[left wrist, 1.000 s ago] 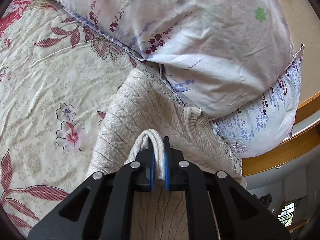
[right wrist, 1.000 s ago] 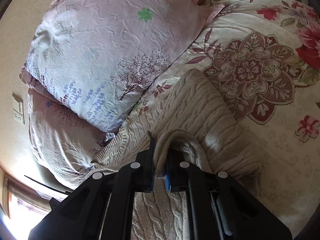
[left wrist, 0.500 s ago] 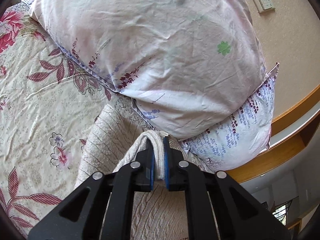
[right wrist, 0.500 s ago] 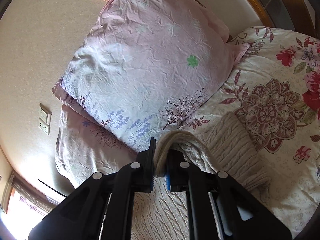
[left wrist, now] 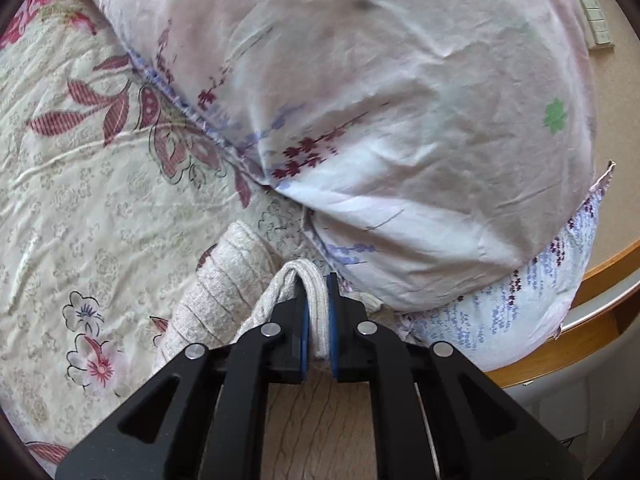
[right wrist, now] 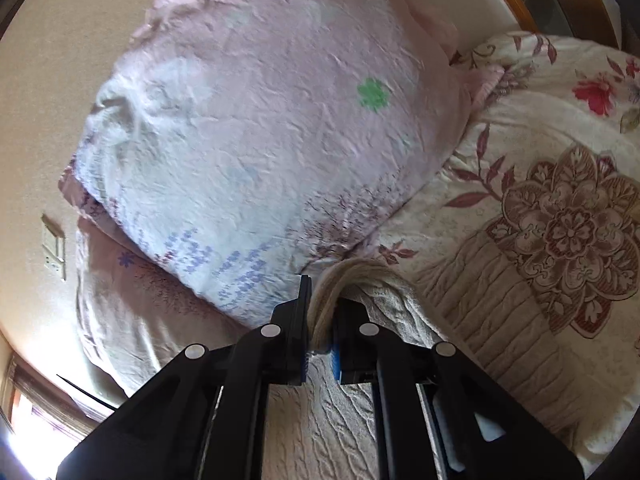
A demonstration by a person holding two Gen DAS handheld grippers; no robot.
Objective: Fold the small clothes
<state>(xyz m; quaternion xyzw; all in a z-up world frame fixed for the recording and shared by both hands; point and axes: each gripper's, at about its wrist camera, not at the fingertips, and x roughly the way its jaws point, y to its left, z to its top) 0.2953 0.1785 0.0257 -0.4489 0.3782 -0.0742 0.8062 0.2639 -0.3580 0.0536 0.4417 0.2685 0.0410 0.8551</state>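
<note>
Each hand-held gripper, left (left wrist: pixel 318 312) and right (right wrist: pixel 322 320), clamps an edge of the cream knitted sweater (right wrist: pixel 492 304) over the floral bed (left wrist: pixel 80 200); the thick knit may slip, or catch the pink pillow (left wrist: pixel 380 100).

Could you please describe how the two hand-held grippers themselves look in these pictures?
The left hand-held gripper and the right hand-held gripper look alike: matte black angular linkage arms with triangular cut-outs, round silver rivets at the pivots, and blue pads lining the inner faces of the fingers. No cables, markings, hands or sleeves are visible.
</note>
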